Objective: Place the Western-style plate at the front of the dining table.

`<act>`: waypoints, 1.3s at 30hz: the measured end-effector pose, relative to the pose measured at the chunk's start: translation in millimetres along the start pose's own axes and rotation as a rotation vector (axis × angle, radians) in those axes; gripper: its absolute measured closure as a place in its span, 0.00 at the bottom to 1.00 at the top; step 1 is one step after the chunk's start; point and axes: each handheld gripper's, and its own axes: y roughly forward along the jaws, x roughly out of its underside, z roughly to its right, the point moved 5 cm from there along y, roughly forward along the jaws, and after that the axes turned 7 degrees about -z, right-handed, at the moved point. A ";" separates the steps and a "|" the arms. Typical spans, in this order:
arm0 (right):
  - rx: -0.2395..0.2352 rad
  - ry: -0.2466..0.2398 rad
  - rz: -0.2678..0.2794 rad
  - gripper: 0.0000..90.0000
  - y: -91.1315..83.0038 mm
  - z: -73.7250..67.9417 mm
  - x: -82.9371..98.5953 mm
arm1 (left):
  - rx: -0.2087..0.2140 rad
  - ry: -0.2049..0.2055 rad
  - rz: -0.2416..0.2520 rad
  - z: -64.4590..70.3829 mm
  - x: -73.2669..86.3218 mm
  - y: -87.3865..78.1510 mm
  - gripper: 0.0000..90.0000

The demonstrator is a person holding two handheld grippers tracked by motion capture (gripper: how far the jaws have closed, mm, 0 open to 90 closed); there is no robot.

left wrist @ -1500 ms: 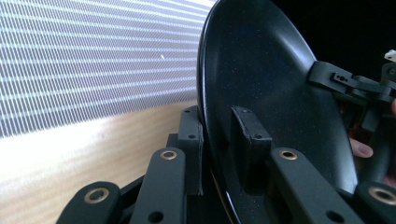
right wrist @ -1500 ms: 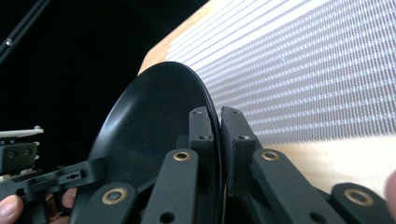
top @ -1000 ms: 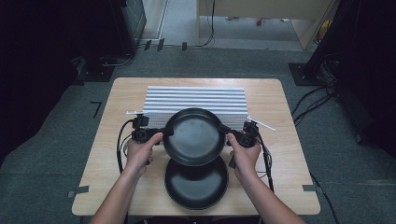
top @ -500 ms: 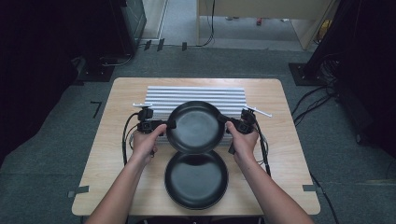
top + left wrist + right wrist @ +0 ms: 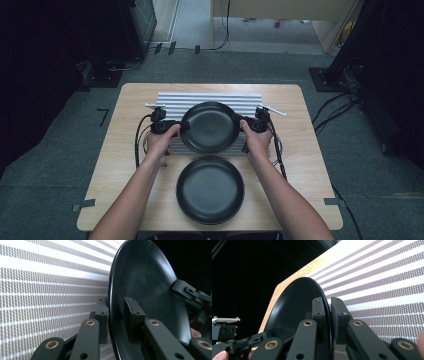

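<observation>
From the high view, a black plate (image 5: 210,126) sits over the striped white rack (image 5: 170,102) at the far middle of the tabletop (image 5: 310,165), held from both sides: the left gripper (image 5: 184,126) grips its left rim and the right gripper (image 5: 238,121) its right rim. A second black plate (image 5: 210,189) lies flat on the tabletop nearer the front edge, just clear of the held one and untouched.

The gripper views add what the high view cannot settle. In the left gripper view the left gripper (image 5: 116,315) is clenched on the plate (image 5: 147,290), one pad under the rim and one on the inner face, with the rack's ribs (image 5: 45,285) close behind. The right gripper shows at the plate's opposite rim in that view. In the right gripper view the right gripper (image 5: 329,315) likewise pinches the plate's rim (image 5: 294,307) between both pads, and the ribbed rack (image 5: 387,280) spreads beside it, with a strip of wooden tabletop (image 5: 294,273) beyond.

Bare wood lies left and right of the rack and on both sides of the lower plate, reaching to the table's side edges. Cables trail from both grippers across the wood. Around the table is grey carpet (image 5: 60,160), with dark equipment at the far left and right and more cables on the floor.
</observation>
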 end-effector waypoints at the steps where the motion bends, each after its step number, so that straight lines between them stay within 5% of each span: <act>1: 0.001 0.000 -0.001 0.92 3.2 1.5 -1.7 | -0.003 -0.007 0.001 -2.0 -2.2 1.9 0.84; 10: 0.042 0.026 -0.023 0.92 34.8 15.9 -7.3 | -0.057 -0.030 -0.005 -19.5 -20.9 13.7 0.84; 17: 0.049 0.028 -0.028 0.92 48.0 19.9 -10.5 | -0.053 -0.064 0.013 -28.6 -27.1 18.4 0.85; 23: 0.051 0.052 -0.035 0.90 52.1 28.2 -12.9 | -0.054 -0.070 0.003 -29.2 -27.9 25.0 0.86; 31: 0.095 0.017 -0.032 0.89 53.4 32.8 -14.0 | -0.067 -0.065 -0.028 -31.0 -26.5 33.0 0.85; 39: 0.125 -0.015 -0.025 0.89 56.5 35.1 -10.9 | -0.060 -0.088 0.007 -32.3 -25.3 33.2 0.85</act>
